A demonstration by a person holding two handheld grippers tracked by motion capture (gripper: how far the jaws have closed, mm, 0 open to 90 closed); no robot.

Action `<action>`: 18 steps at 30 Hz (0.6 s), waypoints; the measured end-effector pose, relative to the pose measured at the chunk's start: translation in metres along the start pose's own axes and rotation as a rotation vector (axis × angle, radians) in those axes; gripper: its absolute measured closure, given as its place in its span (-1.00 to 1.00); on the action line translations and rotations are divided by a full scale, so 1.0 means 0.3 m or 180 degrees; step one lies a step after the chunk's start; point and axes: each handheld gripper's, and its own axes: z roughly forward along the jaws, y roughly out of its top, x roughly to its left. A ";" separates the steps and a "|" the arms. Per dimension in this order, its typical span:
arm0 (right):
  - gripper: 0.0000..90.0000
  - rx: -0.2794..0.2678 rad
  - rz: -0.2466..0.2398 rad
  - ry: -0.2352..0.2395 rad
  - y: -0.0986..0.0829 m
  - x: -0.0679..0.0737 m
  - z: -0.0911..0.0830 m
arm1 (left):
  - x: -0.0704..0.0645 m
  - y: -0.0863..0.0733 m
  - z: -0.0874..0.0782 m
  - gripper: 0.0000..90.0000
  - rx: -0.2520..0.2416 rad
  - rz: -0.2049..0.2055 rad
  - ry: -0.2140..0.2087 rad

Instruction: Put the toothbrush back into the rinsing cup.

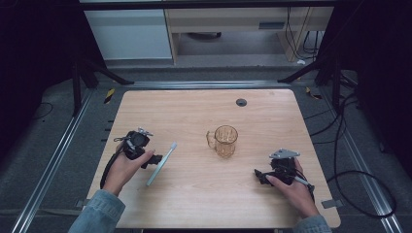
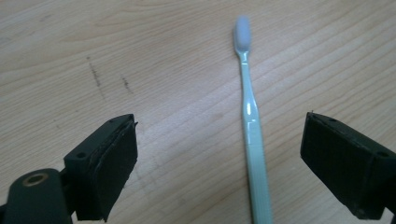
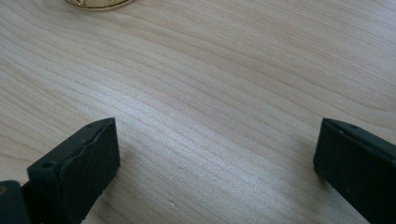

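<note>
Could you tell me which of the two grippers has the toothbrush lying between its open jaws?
The left gripper: the pale green toothbrush lies on the table between its open jaws, untouched. The right gripper has bare wood between its jaws.

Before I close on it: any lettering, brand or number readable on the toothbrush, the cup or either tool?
None readable.
Toothbrush: plain handle, no print visible.
Cup: no label; too small to rule out fine marks.
Left hand-held gripper, right hand-held gripper: no markings.
</note>
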 end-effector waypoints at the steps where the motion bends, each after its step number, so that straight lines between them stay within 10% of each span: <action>1: -0.98 -0.0001 0.0006 -0.0007 0.000 0.001 0.000 | -0.011 0.011 0.004 -0.77 0.0053 0.0031 -0.0014; 6: -0.98 -0.0024 -0.0016 -0.0073 0.000 0.002 0.006 | -0.035 0.053 0.028 -0.74 0.0286 0.0228 -0.0012; 18: -0.98 -0.0017 0.0037 -0.0078 0.004 0.003 0.008 | -0.038 0.137 0.047 -0.43 0.0468 0.0247 -0.0174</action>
